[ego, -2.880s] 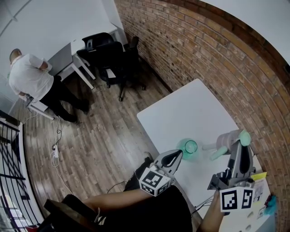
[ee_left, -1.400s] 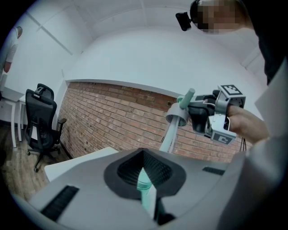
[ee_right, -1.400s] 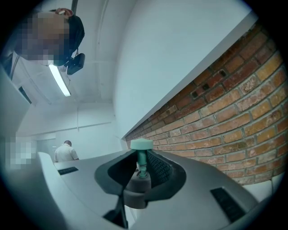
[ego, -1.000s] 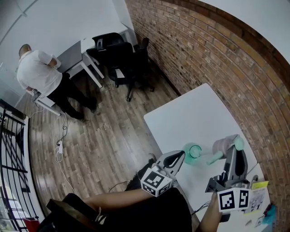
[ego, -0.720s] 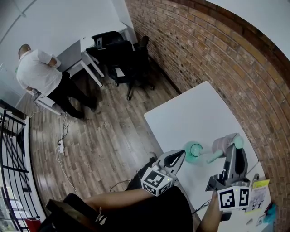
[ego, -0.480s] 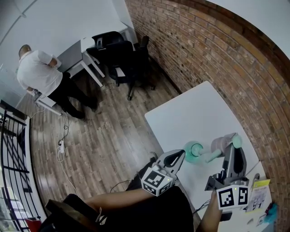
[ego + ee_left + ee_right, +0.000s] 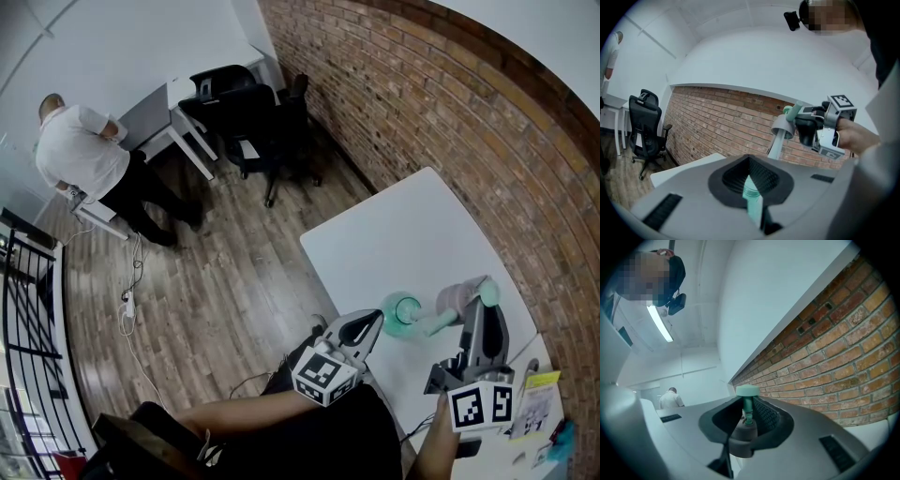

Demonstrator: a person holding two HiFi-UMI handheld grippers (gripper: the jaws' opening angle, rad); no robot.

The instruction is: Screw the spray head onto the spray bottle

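In the head view my left gripper [image 7: 373, 322] is shut on a translucent green spray bottle [image 7: 401, 309] held over the near edge of the white table [image 7: 403, 234]. The left gripper view shows the bottle's threaded neck [image 7: 751, 197] pinched between the jaws, its mouth open. My right gripper [image 7: 485, 302] is shut on the spray head [image 7: 452, 300], which has a grey collar, a green pump top and a pale dip tube [image 7: 433, 324]. The tube slants toward the bottle's mouth, its tip at the rim. In the right gripper view the spray head [image 7: 744, 432] sits between the jaws.
A brick wall [image 7: 450, 112] runs along the table's far side. Papers and a yellow item [image 7: 539, 394] lie at the table's right end. Black office chairs [image 7: 253, 112] and a person in a white shirt [image 7: 80, 155] are far off on the wooden floor.
The right gripper has carried the spray head a little left, bringing the dip tube closer to the bottle's mouth. The left gripper and bottle have stayed put.
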